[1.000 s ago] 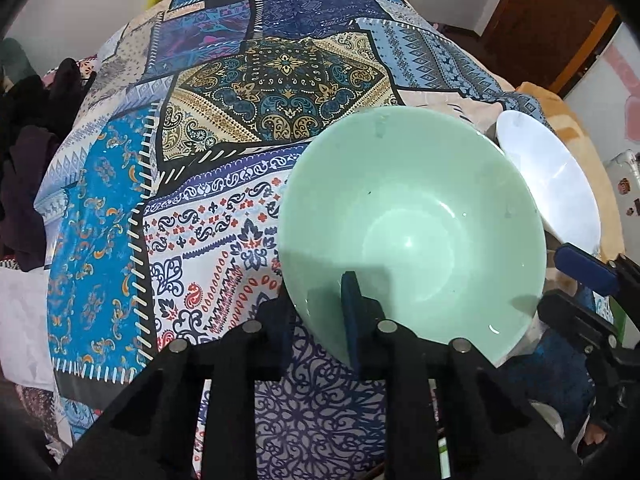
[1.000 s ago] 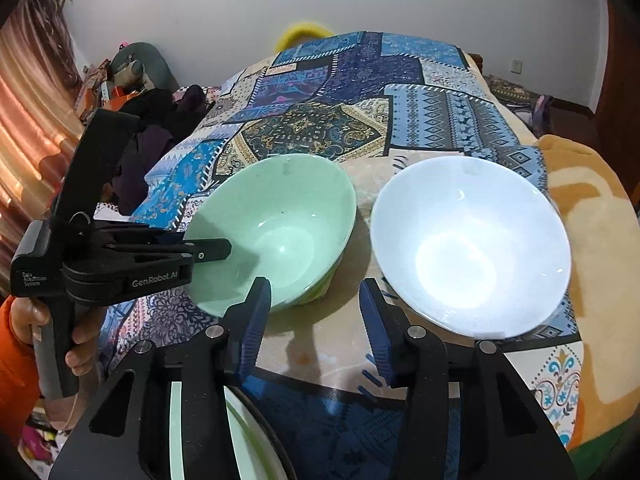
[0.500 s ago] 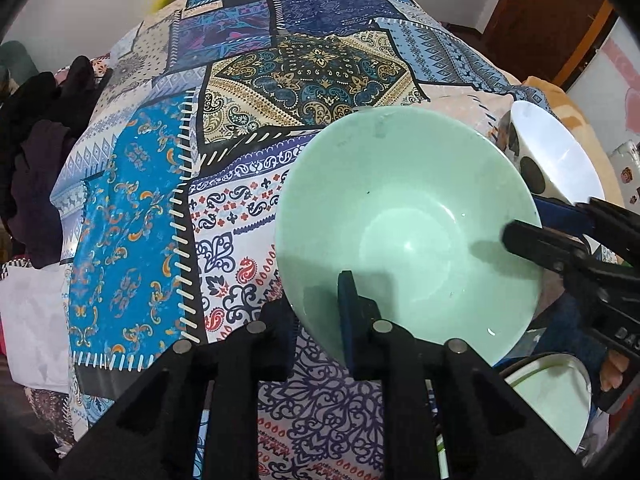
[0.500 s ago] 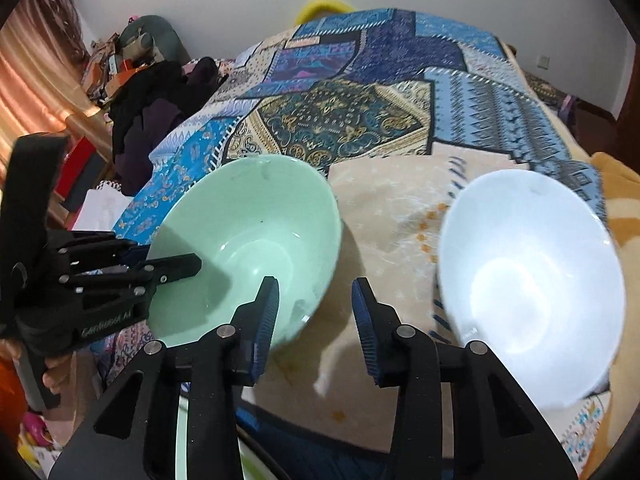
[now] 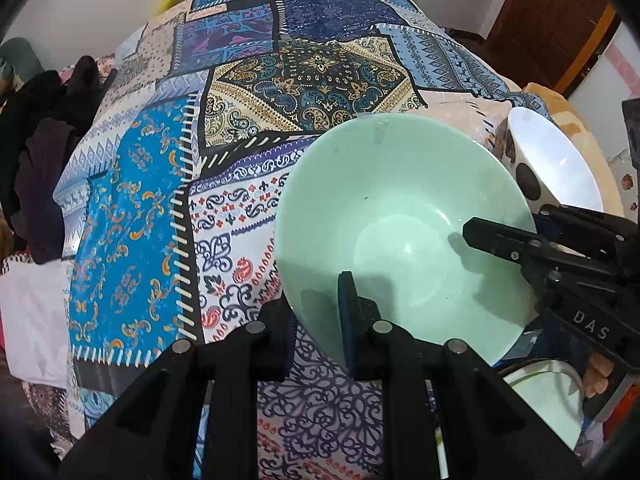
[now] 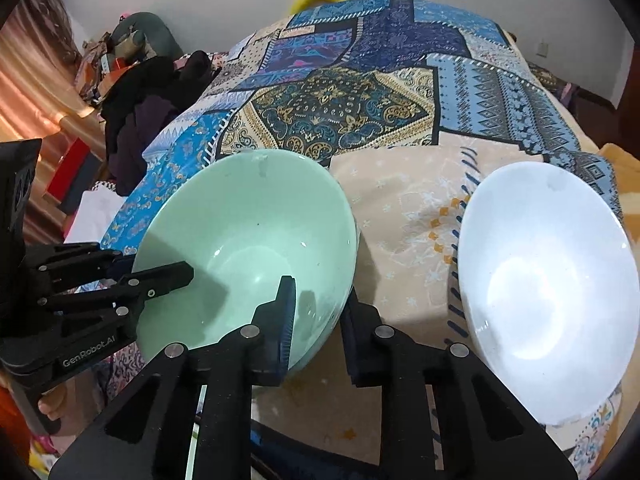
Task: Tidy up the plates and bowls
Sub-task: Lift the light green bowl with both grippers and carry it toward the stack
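A pale green bowl (image 5: pixel 400 208) (image 6: pixel 248 232) is tilted over the patchwork quilt (image 5: pixel 300 80). My left gripper (image 5: pixel 316 304) (image 6: pixel 160 270) is shut on its rim, one finger inside and one outside. My right gripper (image 6: pixel 320 304) (image 5: pixel 508 224) is closing onto the opposite side of the rim. Its pads press the wall from inside and outside. A white bowl (image 6: pixel 540 280) (image 5: pixel 556 160) with dark spots on its outside rests on the beige blanket to the right, free of both grippers.
A white dish with a green rim (image 5: pixel 548 396) lies low under the green bowl's near side. Dark clothes (image 5: pixel 44 160) (image 6: pixel 148 112) are heaped at the bed's left edge. A brown door (image 5: pixel 552 20) stands at the far right. The quilt stretches bare beyond the bowls.
My right gripper moved left from the gap between the two bowls to the green bowl's rim, and its jaws narrowed onto it. The left gripper kept its grip.
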A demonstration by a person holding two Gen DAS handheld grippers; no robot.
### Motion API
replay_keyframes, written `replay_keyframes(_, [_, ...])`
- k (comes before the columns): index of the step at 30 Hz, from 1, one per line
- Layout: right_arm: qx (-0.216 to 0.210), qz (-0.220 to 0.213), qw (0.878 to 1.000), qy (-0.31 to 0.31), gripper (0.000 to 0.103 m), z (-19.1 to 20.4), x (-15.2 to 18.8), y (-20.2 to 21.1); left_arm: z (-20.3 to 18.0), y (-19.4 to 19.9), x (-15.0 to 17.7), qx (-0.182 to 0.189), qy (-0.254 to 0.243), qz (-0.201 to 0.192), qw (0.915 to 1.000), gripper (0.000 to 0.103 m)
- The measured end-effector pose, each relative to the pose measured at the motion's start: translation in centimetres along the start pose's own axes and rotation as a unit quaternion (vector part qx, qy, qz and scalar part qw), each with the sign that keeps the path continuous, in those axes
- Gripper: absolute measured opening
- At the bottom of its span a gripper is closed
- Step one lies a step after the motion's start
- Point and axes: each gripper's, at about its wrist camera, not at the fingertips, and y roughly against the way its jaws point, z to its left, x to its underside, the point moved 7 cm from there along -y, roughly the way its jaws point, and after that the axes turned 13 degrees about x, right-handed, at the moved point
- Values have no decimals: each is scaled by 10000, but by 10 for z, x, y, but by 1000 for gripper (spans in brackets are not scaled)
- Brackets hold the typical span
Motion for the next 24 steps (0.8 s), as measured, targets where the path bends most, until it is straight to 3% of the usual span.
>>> replay_keyframes(8, [35, -236, 9997, 10, 19, 3, -1, 25, -10, 18, 6, 83, 62, -139, 9998, 18])
replay_keyframes(24, [36, -868, 9962, 59, 20, 20, 6, 100, -42, 101, 26, 58, -111, -816, 9966, 18])
